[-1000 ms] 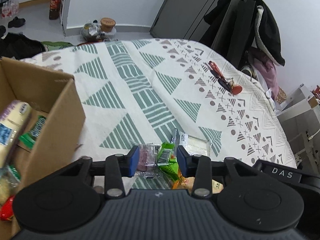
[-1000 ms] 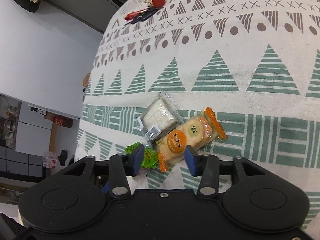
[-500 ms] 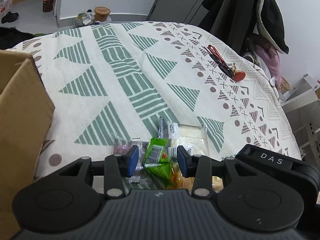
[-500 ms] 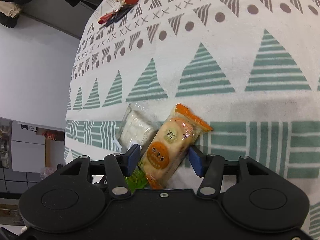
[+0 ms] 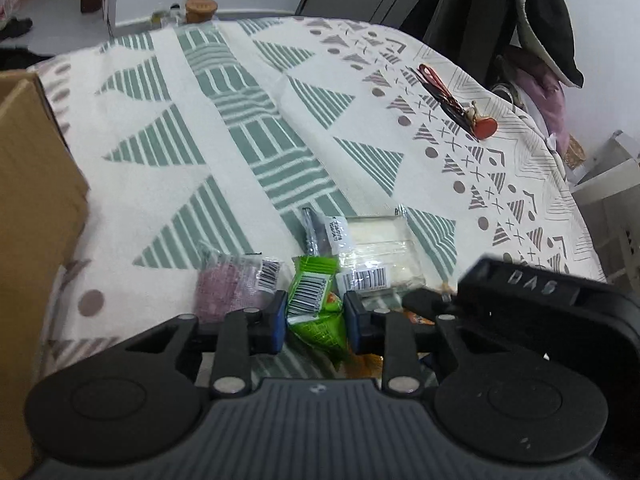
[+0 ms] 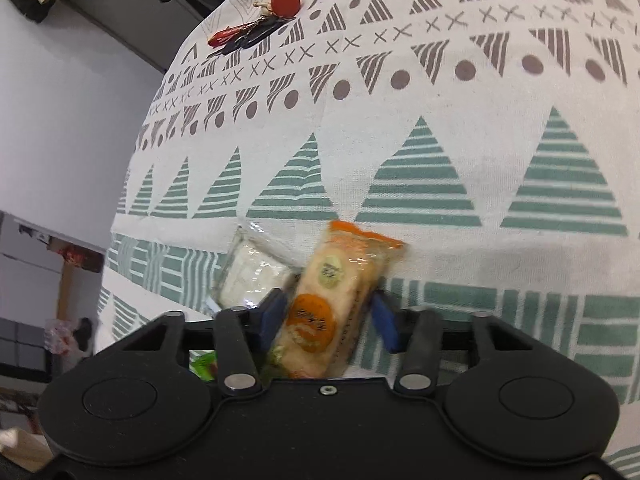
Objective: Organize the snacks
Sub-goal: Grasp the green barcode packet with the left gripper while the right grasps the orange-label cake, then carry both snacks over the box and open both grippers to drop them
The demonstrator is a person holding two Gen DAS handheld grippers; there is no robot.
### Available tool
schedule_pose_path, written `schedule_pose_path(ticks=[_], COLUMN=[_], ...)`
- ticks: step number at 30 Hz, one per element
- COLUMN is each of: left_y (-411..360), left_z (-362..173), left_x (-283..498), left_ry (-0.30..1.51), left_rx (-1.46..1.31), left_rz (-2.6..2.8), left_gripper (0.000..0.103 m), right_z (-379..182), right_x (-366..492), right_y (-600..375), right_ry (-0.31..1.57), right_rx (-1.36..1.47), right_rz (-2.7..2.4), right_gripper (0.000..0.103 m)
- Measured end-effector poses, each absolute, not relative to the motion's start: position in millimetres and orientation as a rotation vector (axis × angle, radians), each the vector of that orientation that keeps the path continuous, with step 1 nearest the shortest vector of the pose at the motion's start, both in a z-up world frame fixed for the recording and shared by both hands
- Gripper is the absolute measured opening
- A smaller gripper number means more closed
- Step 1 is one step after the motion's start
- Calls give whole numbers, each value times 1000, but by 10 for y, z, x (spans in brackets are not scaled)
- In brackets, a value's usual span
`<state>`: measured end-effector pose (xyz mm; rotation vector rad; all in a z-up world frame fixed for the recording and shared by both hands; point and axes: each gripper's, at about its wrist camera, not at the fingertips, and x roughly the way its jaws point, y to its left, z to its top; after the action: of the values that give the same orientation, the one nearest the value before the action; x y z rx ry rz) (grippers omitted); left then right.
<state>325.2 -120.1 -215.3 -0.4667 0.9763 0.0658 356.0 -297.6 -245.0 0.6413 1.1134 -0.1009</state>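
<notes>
On the patterned tablecloth lies a small heap of snacks. A green packet sits between the blue pads of my left gripper, which is shut against its sides. Left of it lies a purple packet. Behind it lies a clear white packet. My right gripper is shut on an orange rice-cracker packet, which lies lengthwise between the fingers. The white packet lies just left of it. The right gripper's black housing crowds in from the right.
A cardboard box stands at the left edge of the table. Keys with a red tag lie far right, near the table's rim. A chair draped with a dark coat stands behind the table. Clutter sits on the floor beyond.
Both grippers have moved forward and down over the heap. The left now straddles the green packet, the right the orange one. Both finger gaps have narrowed. The box has slid out to the left of the view.
</notes>
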Motion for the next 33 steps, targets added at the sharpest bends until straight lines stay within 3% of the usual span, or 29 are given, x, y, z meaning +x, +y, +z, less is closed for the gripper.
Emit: schedule_pose_path(ticks=[10, 33], left_y=[-1066, -475], left_z=[-1857, -1202], left_x=[3082, 2485], left_ry=[918, 796], left_rx=[-445, -450], left_rz=[93, 198], left_gripper=[27, 27], right_z=[-2310, -1787], right_x=[3467, 3118], right_y=[-2957, -2619], right_ry=[1110, 1016], right_rx=[645, 665], right_rz=[-47, 181], right_gripper=[25, 23])
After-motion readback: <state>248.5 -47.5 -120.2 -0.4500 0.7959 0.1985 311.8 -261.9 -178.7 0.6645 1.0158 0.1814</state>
